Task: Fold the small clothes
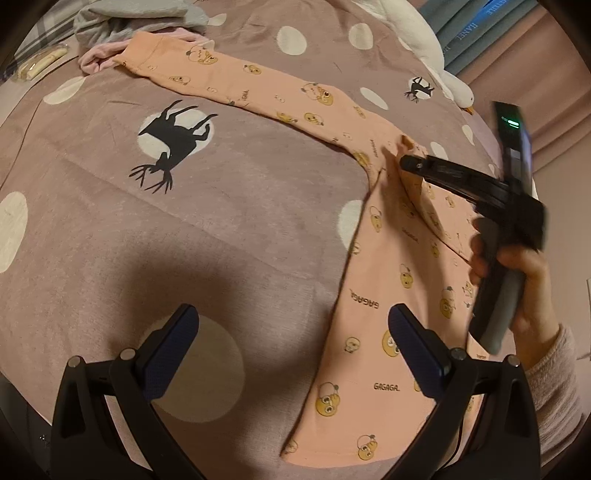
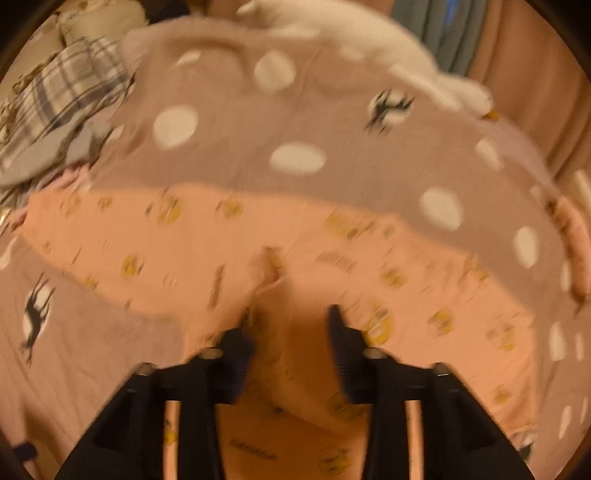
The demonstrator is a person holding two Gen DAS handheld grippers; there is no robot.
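Note:
Peach trousers [image 1: 373, 280] printed with yellow ducks lie flat on the mauve bedspread [image 1: 229, 236]. One leg [image 1: 236, 81] runs to the upper left and the other comes toward the lower edge. My left gripper [image 1: 291, 350] is open wide just above the near leg, its right finger [image 1: 413, 350] over the cloth and its left finger over the bedspread. A hand [image 1: 532, 280] holds my right gripper [image 1: 406, 162] with its tips at the crotch. In the blurred right wrist view the right gripper [image 2: 290, 343] stands open over the trousers [image 2: 184, 251], and a small wrinkle [image 2: 271, 266] sits just ahead.
A pile of grey and plaid clothes [image 1: 122, 18] and a pink garment [image 1: 96, 57] lie at the far left end of the leg. A white goose plush [image 1: 428, 48] lies along the far right edge, with books [image 1: 476, 26] and a curtain behind it. A sleeve [image 1: 554, 369] is at the right.

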